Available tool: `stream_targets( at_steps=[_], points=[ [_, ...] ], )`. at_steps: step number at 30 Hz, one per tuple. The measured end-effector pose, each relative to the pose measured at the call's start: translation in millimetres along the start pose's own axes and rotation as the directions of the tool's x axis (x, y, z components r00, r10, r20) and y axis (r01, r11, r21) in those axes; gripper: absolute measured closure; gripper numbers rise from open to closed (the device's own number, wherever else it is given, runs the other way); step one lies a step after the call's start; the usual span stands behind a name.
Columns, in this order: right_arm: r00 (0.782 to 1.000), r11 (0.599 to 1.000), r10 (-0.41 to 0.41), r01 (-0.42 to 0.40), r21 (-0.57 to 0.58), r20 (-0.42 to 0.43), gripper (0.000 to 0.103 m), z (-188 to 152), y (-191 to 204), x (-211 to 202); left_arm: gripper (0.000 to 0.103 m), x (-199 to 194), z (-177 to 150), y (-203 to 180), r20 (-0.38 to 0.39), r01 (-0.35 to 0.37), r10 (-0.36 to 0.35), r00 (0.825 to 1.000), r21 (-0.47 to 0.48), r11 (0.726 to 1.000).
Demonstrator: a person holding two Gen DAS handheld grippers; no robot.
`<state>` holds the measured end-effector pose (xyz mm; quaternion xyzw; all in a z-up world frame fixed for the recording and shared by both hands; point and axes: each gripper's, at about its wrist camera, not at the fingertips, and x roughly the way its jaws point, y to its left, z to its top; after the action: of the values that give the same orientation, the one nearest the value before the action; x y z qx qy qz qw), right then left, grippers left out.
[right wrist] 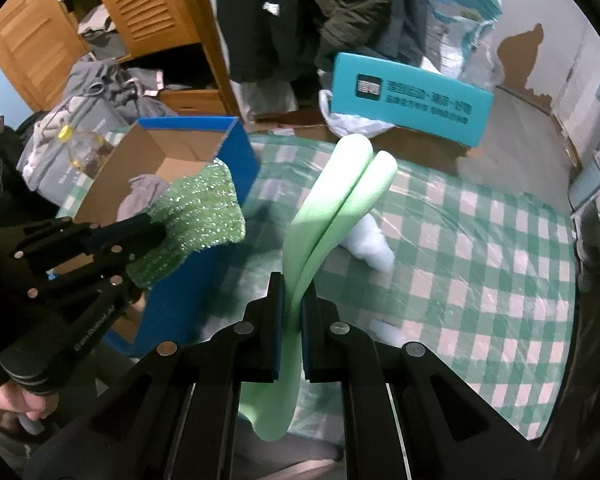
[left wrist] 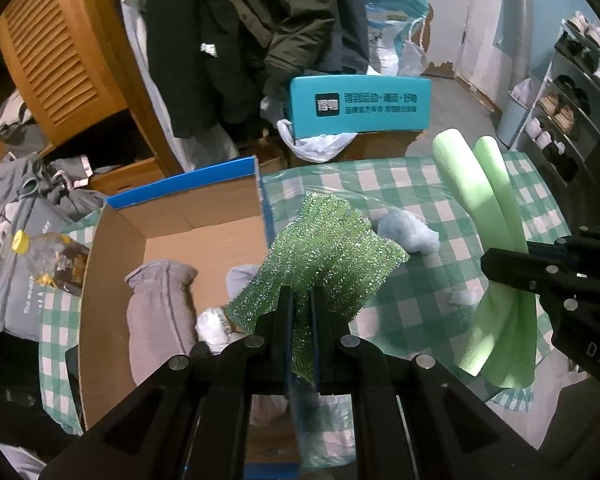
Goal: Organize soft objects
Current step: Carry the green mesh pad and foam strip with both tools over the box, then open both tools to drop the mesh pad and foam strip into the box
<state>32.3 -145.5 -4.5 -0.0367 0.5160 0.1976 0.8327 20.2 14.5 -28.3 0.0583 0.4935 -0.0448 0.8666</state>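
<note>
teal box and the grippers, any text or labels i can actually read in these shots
Teal box: black logo square and two lines of Chinese characters, too blurred to read reliably.
Right gripper: "DAS", cut off at the frame edge.
Left gripper: white lettering on the body, too blurred.
Grey bag: print unreadable.

1. We see a wooden wardrobe [left wrist: 56,60] with a louvred door at the left; its lower shelf is open, with grey clothes spilling out.
2. Dark coats [left wrist: 252,32] hang in the middle, behind the table.
3. The table wears a green and white checked cloth [right wrist: 480,240] under a clear plastic sheet.
4. A teal box [left wrist: 360,106] with white print rests on a brown carton beyond the table, beside plastic bags [left wrist: 396,20].
5. The floor [left wrist: 456,100] is grey; the pale wall [right wrist: 540,52] above it has peeled patches near its base.
6. A shoe rack [left wrist: 572,92] with several shelves stands at the right.
7. Light falls from the right.
</note>
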Motion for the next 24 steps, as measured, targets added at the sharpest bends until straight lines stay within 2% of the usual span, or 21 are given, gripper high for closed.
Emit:
stream_targets(
  at_steps=[12,24],
  points=[
    [0.999,0.997,0.038,-0.038,-0.074,-0.001,0.097,21.8,51.3,10.3,0.095,-5.4,-9.8,45.6,0.008,-0.03,0.031,0.999,-0.076,0.997],
    [0.996,0.991,0.075,-0.08,-0.112,-0.045,0.097,35.8,92.4,36.8,0.096,-0.4,-22.8,94.7,-0.011,-0.066,0.065,0.998,-0.151,0.986]
  ],
)
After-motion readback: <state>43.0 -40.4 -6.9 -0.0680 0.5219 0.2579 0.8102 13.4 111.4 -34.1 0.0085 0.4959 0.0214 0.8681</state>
